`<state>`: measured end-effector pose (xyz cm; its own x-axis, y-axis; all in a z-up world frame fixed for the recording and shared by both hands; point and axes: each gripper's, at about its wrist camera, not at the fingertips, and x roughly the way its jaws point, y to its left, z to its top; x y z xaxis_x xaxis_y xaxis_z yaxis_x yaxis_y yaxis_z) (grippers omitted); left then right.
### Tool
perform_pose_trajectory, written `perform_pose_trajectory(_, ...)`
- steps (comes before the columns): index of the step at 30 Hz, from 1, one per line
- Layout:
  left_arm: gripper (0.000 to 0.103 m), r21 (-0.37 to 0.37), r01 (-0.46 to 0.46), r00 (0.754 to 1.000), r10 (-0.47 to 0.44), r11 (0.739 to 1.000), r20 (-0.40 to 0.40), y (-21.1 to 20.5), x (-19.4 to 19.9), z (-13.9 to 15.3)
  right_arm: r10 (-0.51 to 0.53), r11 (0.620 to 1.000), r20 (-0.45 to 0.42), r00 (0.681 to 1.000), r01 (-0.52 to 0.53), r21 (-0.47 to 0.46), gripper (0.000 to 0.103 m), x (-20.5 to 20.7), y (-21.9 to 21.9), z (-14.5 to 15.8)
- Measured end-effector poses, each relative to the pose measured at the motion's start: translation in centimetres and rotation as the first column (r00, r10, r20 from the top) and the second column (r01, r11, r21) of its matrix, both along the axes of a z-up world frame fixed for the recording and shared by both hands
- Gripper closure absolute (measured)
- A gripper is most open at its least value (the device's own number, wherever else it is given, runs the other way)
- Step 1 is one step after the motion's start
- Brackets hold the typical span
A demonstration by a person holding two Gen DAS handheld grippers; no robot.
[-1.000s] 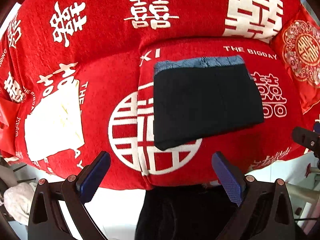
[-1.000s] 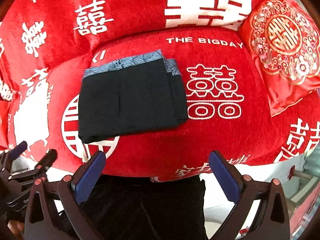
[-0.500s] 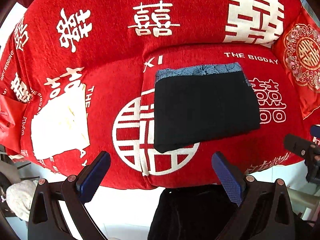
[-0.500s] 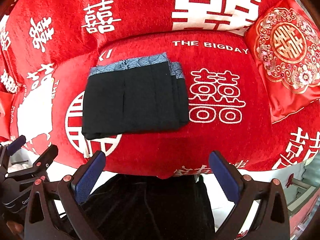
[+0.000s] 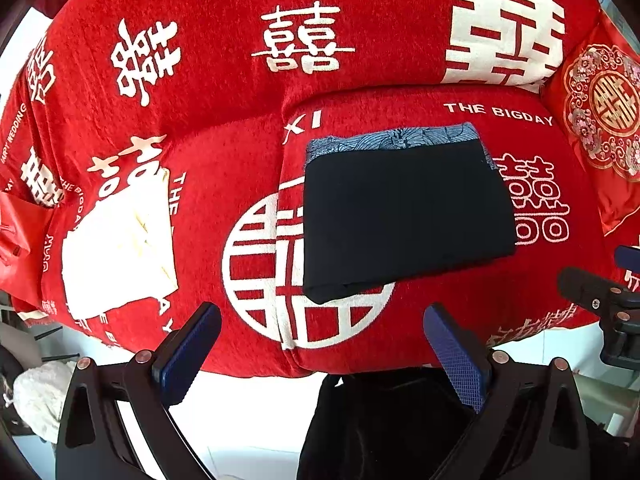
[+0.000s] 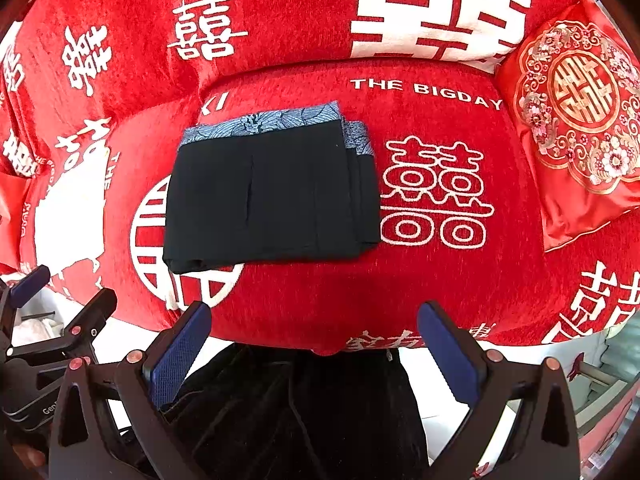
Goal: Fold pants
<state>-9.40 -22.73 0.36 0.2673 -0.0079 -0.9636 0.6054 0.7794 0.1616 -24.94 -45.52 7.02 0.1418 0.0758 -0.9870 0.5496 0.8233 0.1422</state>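
Neatly squared black pants point(image 6: 272, 196), patterned waistband point(image 6: 260, 124).

Left claw point(image 5: 320, 354): two black plastic arms, triangular cut-outs in frame, copper-coloured round screws at joints, blue textured pads point(image 5: 456, 354) on inner faces of fingers. Right claw point(image 6: 314, 354): same build, black frame, copper screws, blue gridded pads point(image 6: 448, 354). In right wrist view, left claw seen from side at lower left, black body with partial white lettering "Gen", blue fingertip. Person wears dark, near-black velvety trousers point(image 6: 304, 408), soft sheen, vertical creases.
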Motion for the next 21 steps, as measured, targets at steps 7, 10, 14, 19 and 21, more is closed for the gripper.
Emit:
perform_pose_trajectory(7, 0.002, 0.000, 0.003, 1.000, -0.003, 1.000, 0.001, -0.08, -0.11, 0.03, 0.018, 1.000, -0.001, 1.000, -0.018, -0.006, 0.000, 0.28, 0.37, 0.01)
perform_pose_trajectory(10, 0.002, -0.001, 0.000, 1.000, 0.000, 1.000, -0.003, -0.12, -0.11, 0.00, 0.024, 1.000, -0.004, 1.000, -0.024, -0.008, 0.000, 0.34, 0.56, -0.05)
perform_pose_trajectory(14, 0.002, -0.003, -0.003, 1.000, 0.003, 1.000, -0.005, -0.13, -0.15, -0.01, 0.034, 0.999, -0.010, 0.999, -0.034, -0.009, 0.000, 0.55, 0.63, -0.15)
perform_pose_trajectory(19, 0.002, -0.003, 0.004, 1.000, -0.004, 1.000, -0.007, -0.34, -0.25, -0.03, 0.048, 0.999, -0.012, 0.999, -0.048, -0.014, 0.000, 0.84, 0.81, -0.15)
perform_pose_trajectory(21, 0.002, -0.003, 0.015, 1.000, -0.015, 1.000, -0.007, -0.52, -0.34, -0.04, 0.054, 0.998, -0.013, 0.998, -0.055, -0.017, 0.000, 0.95, 0.95, -0.14)
